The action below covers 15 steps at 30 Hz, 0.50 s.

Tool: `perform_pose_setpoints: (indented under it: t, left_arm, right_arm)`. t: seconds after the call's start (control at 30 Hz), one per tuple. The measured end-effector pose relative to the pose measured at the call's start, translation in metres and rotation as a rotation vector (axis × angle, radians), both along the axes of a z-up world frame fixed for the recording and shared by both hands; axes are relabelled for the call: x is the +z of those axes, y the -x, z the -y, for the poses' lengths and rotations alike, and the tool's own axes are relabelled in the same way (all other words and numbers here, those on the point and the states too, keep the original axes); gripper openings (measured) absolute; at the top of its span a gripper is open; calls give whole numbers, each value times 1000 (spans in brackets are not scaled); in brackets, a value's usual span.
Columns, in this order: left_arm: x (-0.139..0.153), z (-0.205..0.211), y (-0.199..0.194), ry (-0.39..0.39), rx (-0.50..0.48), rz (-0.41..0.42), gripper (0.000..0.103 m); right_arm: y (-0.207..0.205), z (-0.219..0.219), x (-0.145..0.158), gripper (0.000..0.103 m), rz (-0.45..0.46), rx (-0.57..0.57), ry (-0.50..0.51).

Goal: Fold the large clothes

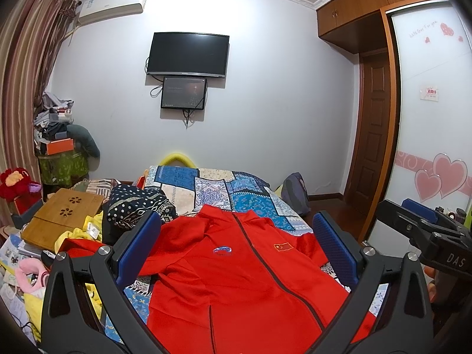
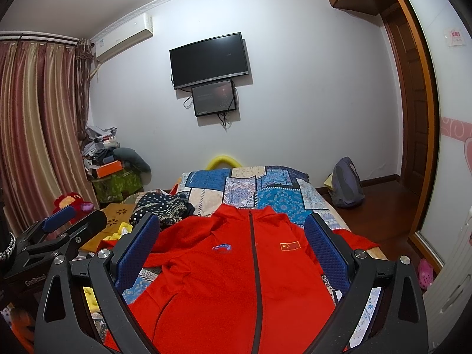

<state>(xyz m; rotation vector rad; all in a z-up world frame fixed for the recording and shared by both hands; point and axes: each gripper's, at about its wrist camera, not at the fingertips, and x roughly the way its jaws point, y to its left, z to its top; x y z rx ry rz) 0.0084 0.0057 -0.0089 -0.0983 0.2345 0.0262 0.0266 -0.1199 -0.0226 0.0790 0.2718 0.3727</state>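
Observation:
A red zip-up jacket (image 1: 236,271) (image 2: 233,274) lies front side up on the bed, collar pointing away, with a small flag patch and a blue logo on the chest. Its left sleeve trails off toward the clutter on the left. My left gripper (image 1: 236,236) hovers above the jacket's lower half, open, nothing between its blue pads. My right gripper (image 2: 233,236) is likewise open over the jacket and holds nothing. Each gripper shows at the edge of the other's view: the right gripper (image 1: 424,230) and the left gripper (image 2: 65,230).
The bed has a blue patchwork cover (image 1: 236,188). A dark dotted garment (image 1: 138,206) lies beside the collar. A wooden lap table (image 1: 62,215), yellow cloth and papers crowd the left side. A backpack (image 2: 346,183) sits on the floor at right, near the wardrobe door (image 1: 430,118).

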Motion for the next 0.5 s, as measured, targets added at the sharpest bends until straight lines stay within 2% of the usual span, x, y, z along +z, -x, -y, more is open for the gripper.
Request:
perform_pose_setpoints:
  t: [0.27, 0.5]
  left_arm:
    - [-3, -7, -9, -20, 27, -7, 103]
    - [-8, -39, -35, 21, 55, -41, 103]
  right_arm:
    - [-11, -8, -1, 98, -8, -15, 32]
    - [-33, -21, 0, 98, 28, -47, 127]
